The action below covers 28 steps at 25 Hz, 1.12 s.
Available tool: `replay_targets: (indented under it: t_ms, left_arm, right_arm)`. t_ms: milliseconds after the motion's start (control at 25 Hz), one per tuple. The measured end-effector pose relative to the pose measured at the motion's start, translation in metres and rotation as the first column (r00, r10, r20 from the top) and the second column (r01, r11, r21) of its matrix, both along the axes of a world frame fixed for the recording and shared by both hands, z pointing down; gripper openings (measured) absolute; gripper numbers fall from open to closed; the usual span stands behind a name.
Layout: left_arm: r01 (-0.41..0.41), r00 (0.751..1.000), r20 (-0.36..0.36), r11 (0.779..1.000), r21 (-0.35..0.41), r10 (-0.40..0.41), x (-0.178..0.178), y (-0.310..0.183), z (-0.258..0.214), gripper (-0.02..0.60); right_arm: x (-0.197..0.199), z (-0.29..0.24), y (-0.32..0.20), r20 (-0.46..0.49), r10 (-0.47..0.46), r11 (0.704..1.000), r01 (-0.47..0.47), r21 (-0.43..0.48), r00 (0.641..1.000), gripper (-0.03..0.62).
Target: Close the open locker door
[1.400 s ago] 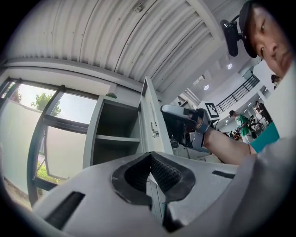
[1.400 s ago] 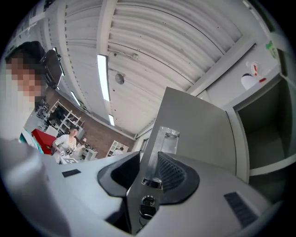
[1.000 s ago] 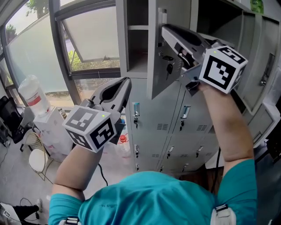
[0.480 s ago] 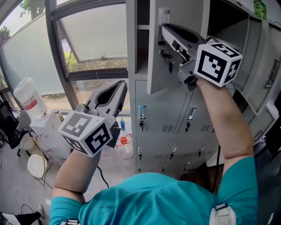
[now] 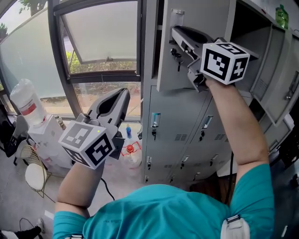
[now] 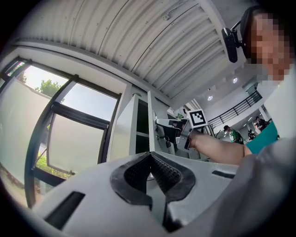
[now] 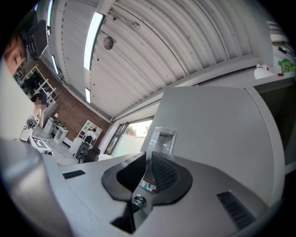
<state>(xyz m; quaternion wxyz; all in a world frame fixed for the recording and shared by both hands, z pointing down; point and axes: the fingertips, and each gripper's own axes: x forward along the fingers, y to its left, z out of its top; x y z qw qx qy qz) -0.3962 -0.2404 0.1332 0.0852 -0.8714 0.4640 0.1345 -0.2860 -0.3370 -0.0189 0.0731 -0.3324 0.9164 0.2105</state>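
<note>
Since the earlier frame the right claw (image 5: 176, 35) has carried the door (image 5: 201, 14) along with it, so the head view now shows more of the door's face. The left claw (image 5: 124, 92) has drifted a little lower in that view.

The door belongs to the upper row of the locker (image 5: 187, 126) and still stands clear of its compartment, so I judge the closing swing to be under way but not finished. The right claw is clamped on the door's free edge beside the lock, where keys (image 5: 176, 55) hang. The left claw is closed on nothing and hovers near the window (image 5: 100, 42).

Next, the door needs a steady push along its arc until it sits flush, then a release.
</note>
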Motion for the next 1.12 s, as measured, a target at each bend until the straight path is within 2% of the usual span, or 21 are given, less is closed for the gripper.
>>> replay_targets:
  t_ms: [600,800,1120]
  left_arm:
    - [0.047,0.998,-0.051,0.998,-0.030,-0.048,-0.060,-0.013,0.015,0.005]
    - [0.056,0.996,-0.061,0.998,-0.040,-0.058,-0.069,-0.017,0.021,0.006]
    - [0.048,0.997,-0.063,0.997,-0.054,-0.052,-0.064,-0.025,0.028,0.005]
  right_arm:
    - [-0.026,0.001,-0.077,-0.041,0.138,0.989,-0.139,-0.048,0.990,0.035]
    - [-0.028,0.002,-0.090,-0.049,0.199,0.978,-0.201,-0.050,0.979,0.020]
    - [-0.028,0.000,-0.091,-0.051,0.199,0.977,-0.202,-0.064,0.979,0.020]
